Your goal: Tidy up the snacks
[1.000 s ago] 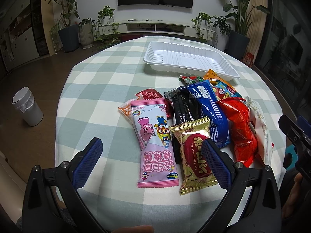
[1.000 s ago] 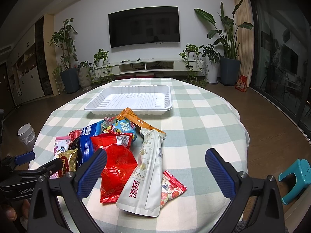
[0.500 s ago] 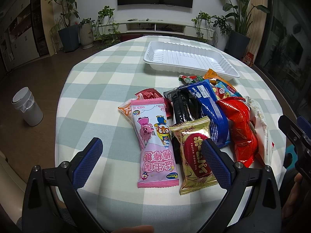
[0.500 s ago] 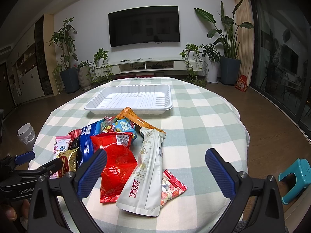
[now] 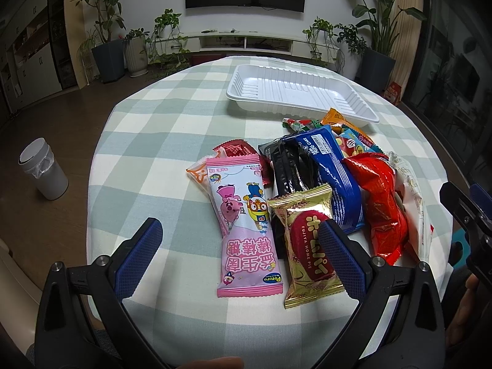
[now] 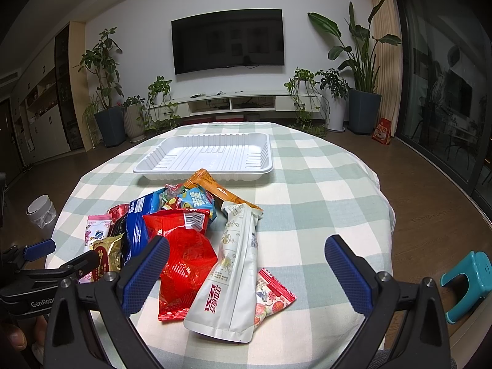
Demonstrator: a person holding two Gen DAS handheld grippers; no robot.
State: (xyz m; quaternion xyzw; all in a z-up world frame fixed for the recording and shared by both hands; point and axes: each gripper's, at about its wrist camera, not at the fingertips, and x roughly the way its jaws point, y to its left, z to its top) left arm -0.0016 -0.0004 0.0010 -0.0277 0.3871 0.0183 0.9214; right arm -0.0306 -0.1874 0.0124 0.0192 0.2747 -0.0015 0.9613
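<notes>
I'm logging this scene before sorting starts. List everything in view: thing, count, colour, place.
tray: 1, white, nothing in it, far side of table
checked tablecloth: 1, green and white, covers table
pink packet: 1, left of pile
gold packet: 1, gold and red, beside pink packet
blue packet: 1, mid pile
red packet: 1, front of pile
white pouch: 1, right of pile
orange packet: 1, nearest the tray
bin: 1, white, floor left
stool: 1, teal, floor right
left gripper: open, above the near packets
right gripper: open, above the pouch
</notes>
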